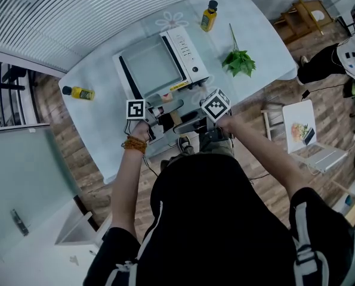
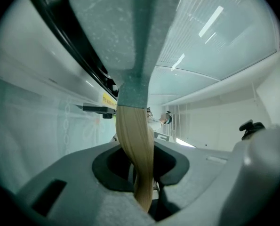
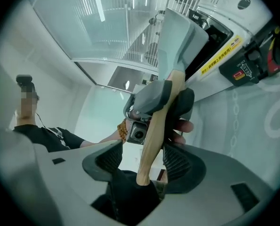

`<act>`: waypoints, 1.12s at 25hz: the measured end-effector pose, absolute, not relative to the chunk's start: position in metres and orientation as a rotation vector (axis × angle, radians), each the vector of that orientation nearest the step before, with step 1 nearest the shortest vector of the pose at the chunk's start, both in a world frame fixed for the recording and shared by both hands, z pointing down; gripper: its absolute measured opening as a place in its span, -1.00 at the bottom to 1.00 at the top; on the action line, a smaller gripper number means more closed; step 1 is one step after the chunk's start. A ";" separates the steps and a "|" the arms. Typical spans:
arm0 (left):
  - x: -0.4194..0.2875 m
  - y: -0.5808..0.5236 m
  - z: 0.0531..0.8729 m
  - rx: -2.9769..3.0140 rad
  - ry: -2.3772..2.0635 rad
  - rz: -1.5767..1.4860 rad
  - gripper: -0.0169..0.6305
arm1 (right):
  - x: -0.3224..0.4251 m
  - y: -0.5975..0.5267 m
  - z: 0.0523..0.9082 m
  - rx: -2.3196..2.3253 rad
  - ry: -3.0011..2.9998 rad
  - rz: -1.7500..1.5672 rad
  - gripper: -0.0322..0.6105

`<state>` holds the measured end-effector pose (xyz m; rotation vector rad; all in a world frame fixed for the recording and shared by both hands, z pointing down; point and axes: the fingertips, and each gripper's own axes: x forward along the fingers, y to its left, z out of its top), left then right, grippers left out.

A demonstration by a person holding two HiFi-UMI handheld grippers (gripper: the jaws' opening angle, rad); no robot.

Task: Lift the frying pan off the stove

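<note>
Head view: from high above, aimed steeply down at table (image 1: 93, 124), stove (image 1: 186, 52), and left gripper (image 1: 160, 113) and right gripper (image 1: 192, 124) meeting at the wooden handle (image 1: 176, 117). Left gripper view: hard up against the handle, stove at frame left. Right gripper view: equally close, from the opposite side, facing the left gripper. Shared by all three: handle and stove front.

Head view: wooden handle (image 1: 176, 117) largely hidden. Left gripper view: frying pan (image 2: 107, 27) cropped.
</note>
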<state>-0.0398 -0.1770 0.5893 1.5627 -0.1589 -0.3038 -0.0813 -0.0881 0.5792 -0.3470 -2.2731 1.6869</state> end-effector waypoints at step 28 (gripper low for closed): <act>-0.043 -0.174 0.588 1.604 -0.119 -0.309 -0.67 | -0.098 -0.065 0.575 -0.636 -2.146 1.856 -0.42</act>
